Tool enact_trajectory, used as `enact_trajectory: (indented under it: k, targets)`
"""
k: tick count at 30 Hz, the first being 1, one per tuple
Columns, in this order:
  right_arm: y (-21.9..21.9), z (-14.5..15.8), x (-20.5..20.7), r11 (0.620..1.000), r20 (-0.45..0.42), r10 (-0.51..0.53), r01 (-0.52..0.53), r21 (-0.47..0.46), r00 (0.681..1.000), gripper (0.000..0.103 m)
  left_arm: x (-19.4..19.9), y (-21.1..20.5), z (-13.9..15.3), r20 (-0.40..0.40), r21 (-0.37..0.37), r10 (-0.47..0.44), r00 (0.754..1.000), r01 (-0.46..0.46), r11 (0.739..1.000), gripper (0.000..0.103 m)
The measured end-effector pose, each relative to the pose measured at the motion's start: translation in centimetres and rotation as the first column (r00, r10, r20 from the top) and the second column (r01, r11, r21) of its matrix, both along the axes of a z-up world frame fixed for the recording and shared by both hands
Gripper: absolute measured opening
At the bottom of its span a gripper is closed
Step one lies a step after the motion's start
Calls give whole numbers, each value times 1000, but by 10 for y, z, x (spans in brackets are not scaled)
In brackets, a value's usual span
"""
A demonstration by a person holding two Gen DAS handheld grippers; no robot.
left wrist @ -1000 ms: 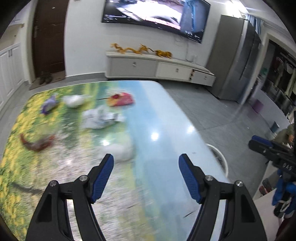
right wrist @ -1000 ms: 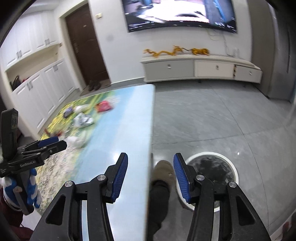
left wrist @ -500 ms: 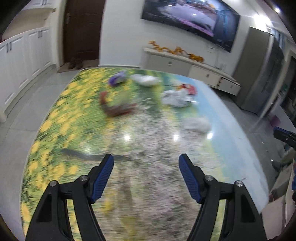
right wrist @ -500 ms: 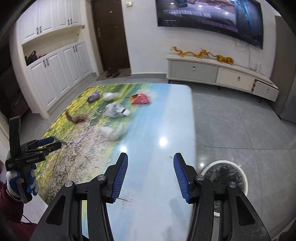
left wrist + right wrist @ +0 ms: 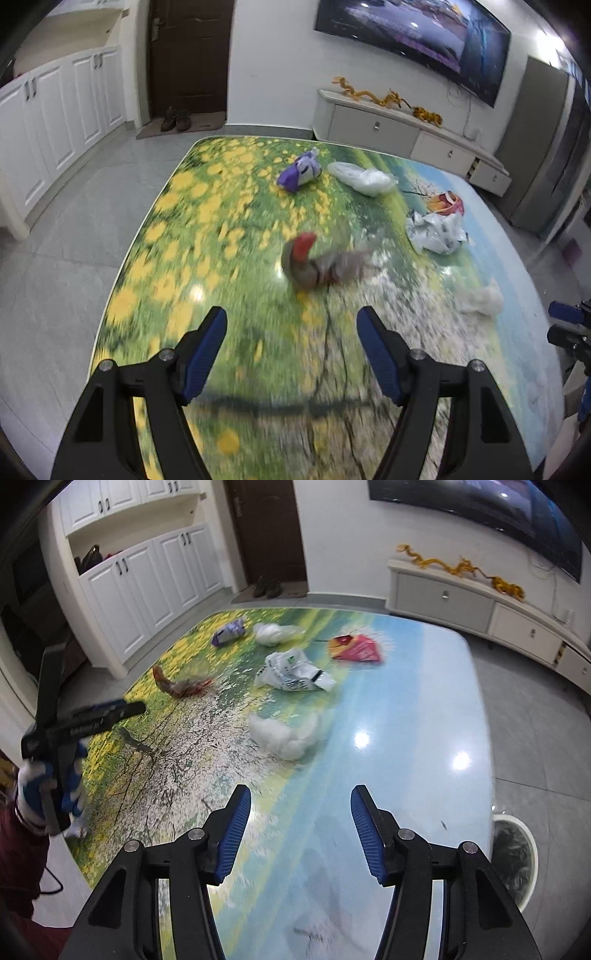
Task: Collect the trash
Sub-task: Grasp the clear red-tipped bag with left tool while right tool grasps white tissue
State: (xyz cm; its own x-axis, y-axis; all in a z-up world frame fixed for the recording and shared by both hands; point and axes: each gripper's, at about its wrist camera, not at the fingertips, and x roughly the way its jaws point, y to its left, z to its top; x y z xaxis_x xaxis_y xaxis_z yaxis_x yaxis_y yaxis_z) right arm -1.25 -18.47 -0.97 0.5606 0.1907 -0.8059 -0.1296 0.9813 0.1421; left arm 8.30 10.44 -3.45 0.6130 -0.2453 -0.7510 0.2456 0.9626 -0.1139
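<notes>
Several pieces of trash lie on the flower-print table [image 5: 207, 229]. A red-brown wrapper [image 5: 317, 264] lies just ahead of my open, empty left gripper [image 5: 291, 349]; it also shows in the right wrist view [image 5: 181, 685]. A white crumpled tissue [image 5: 284, 733] lies ahead of my open, empty right gripper [image 5: 299, 832]. Farther off are a white printed bag [image 5: 291, 672], a red snack packet [image 5: 354, 648], a clear plastic bag [image 5: 275, 632] and a purple wrapper [image 5: 229, 631].
A white bin with a dark liner [image 5: 513, 856] stands on the floor right of the table. White cabinets [image 5: 147, 587] line the left wall, a low TV cabinet [image 5: 476, 609] the far wall. The left gripper shows in the right wrist view [image 5: 85, 720].
Both grippers have swung left and come in over the table toward the trash. The left one now faces the red-brown wrapper, the right one the white tissue. Both stay open.
</notes>
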Motion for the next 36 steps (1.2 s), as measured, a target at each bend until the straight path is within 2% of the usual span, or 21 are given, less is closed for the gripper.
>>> enact_trajectory:
  k: [4, 9, 12, 17, 22, 24, 28, 32, 36]
  targets:
    - [7, -9, 19, 1000, -16, 29, -29, 0, 999, 58, 29, -20, -2, 12, 71, -49, 999, 48, 996, 72]
    - [15, -15, 41, 997, -20, 75, -75, 6, 997, 59, 53, -35, -11, -8, 87, -89, 996, 89, 992, 72]
    - [20, -18, 50, 995, -21, 98, -98, 2, 995, 59, 63, -39, -18, -29, 104, -76, 997, 79, 991, 71]
    - [21, -25, 63, 995, -27, 98, -98, 7, 995, 59, 70, -40, -28, -51, 81, -82, 995, 86, 993, 71]
    - [27, -31, 70, 992, -32, 126, -126, -1, 992, 58, 68, -41, -28, -32, 75, -99, 995, 101, 992, 48]
    - [29, -35, 71, 992, -41, 128, -128, -7, 991, 54, 67, -41, -28, -27, 72, -104, 994, 106, 992, 42]
    - [33, -45, 70, 990, -66, 139, -141, -30, 988, 31, 59, -44, -27, -33, 77, -113, 993, 115, 990, 38]
    - [31, -47, 65, 991, -57, 134, -135, -9, 989, 23, 50, -46, -27, -35, 81, -113, 993, 115, 990, 37]
    - [27, -40, 56, 993, -32, 122, -122, 8, 992, 20, 38, -50, -24, -30, 82, -135, 990, 137, 987, 29]
